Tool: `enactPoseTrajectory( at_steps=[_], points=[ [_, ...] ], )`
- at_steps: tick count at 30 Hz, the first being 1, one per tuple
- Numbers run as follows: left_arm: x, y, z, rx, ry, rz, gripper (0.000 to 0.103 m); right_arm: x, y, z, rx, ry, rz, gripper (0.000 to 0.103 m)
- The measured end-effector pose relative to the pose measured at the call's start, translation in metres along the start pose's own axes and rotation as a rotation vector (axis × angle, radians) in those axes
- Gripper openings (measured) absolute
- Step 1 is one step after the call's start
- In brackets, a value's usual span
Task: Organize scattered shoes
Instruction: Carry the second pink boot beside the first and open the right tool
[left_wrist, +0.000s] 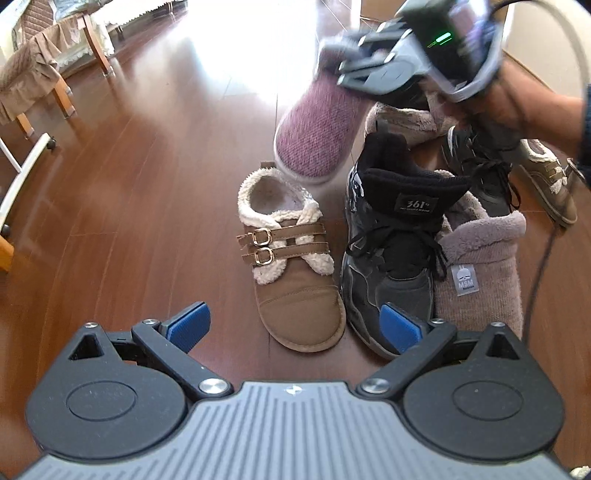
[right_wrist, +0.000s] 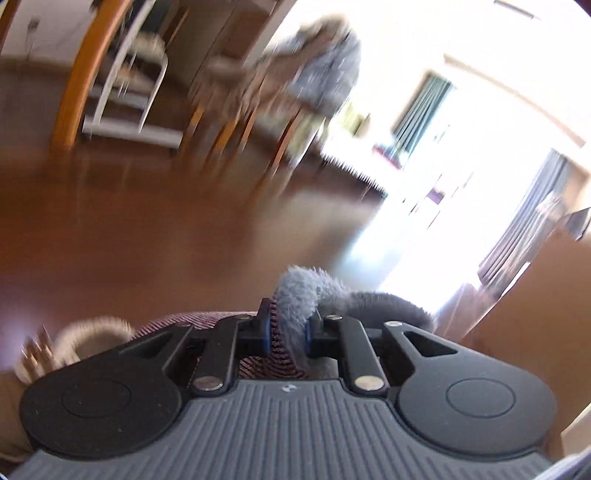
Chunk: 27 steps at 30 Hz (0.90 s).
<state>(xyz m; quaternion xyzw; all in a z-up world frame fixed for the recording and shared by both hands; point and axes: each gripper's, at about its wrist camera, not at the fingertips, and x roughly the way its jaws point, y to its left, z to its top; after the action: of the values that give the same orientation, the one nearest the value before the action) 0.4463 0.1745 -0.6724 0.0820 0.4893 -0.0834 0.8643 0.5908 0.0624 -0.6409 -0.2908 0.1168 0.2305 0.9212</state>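
Observation:
A pile of shoes lies on the wooden floor in the left wrist view. A brown fleece-lined shoe (left_wrist: 291, 266) with two buckles sits just beyond my left gripper (left_wrist: 295, 325), which is open and empty. Beside it stands a black sneaker (left_wrist: 395, 243), then a beige knit slipper (left_wrist: 484, 266). My right gripper (right_wrist: 286, 330) is shut on the furry collar of a purple knit slipper (left_wrist: 317, 129), which hangs tilted above the pile. A second brown shoe (left_wrist: 550, 181) and another dark sneaker (left_wrist: 484, 166) lie at the back right.
Chair legs (left_wrist: 62, 92) and a white frame (left_wrist: 22, 173) stand at the left. A black cable (left_wrist: 539, 266) runs down the right side. A person's hand (left_wrist: 524, 110) holds the right gripper. Bright sunlight glares off the far floor (left_wrist: 240, 48).

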Motion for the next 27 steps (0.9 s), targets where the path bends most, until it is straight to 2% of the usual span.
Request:
enactPoseTrajectory(
  at_steps=[3, 4, 6, 8, 11, 12, 15, 18, 20, 21, 23, 24, 25, 27],
  points=[
    [-0.019, -0.01, -0.003, 0.023, -0.039, 0.006, 0.1, -0.074, -0.03, 0.009, 0.029, -0.042, 0.002, 0.014],
    [-0.023, -0.014, -0.004, 0.035, -0.046, 0.002, 0.1, -0.109, -0.043, 0.009, 0.048, -0.04, 0.023, 0.014],
    [-0.029, -0.026, -0.006, 0.071, -0.051, -0.018, 0.1, -0.149, -0.056, 0.003, 0.05, -0.033, 0.057, 0.014],
    [-0.035, -0.044, -0.009, 0.124, -0.054, -0.056, 0.1, -0.199, -0.064, -0.011, 0.021, 0.011, 0.102, 0.014],
    [-0.04, -0.069, -0.013, 0.203, -0.056, -0.113, 0.1, -0.275, -0.051, -0.063, -0.047, 0.169, 0.218, 0.014],
    [-0.04, -0.081, -0.016, 0.245, -0.051, -0.136, 0.1, -0.286, -0.049, -0.076, -0.061, 0.202, 0.238, 0.014],
    [-0.037, -0.118, -0.025, 0.381, -0.031, -0.166, 0.1, -0.326, -0.026, -0.145, -0.105, 0.384, 0.305, 0.014],
    [-0.034, -0.144, -0.037, 0.493, -0.014, -0.19, 0.1, -0.362, 0.005, -0.216, -0.114, 0.545, 0.332, 0.014],
    [-0.034, -0.174, -0.052, 0.636, 0.015, -0.255, 0.1, -0.389, 0.019, -0.261, -0.021, 0.641, 0.268, 0.018],
    [-0.034, -0.186, -0.058, 0.693, 0.032, -0.28, 0.1, -0.403, 0.021, -0.273, 0.052, 0.657, 0.199, 0.024],
    [-0.033, -0.206, -0.069, 0.786, 0.053, -0.32, 0.1, -0.428, 0.021, -0.287, 0.25, 0.658, 0.045, 0.057],
    [-0.034, -0.223, -0.076, 0.857, 0.064, -0.35, 0.1, -0.44, 0.02, -0.291, 0.382, 0.651, -0.023, 0.081],
    [-0.035, -0.239, -0.082, 0.922, 0.073, -0.381, 0.1, -0.452, 0.019, -0.295, 0.514, 0.642, -0.092, 0.085],
    [-0.029, -0.265, -0.088, 0.998, 0.072, -0.439, 0.1, -0.476, 0.016, -0.303, 0.776, 0.616, -0.23, 0.085]
  ],
)
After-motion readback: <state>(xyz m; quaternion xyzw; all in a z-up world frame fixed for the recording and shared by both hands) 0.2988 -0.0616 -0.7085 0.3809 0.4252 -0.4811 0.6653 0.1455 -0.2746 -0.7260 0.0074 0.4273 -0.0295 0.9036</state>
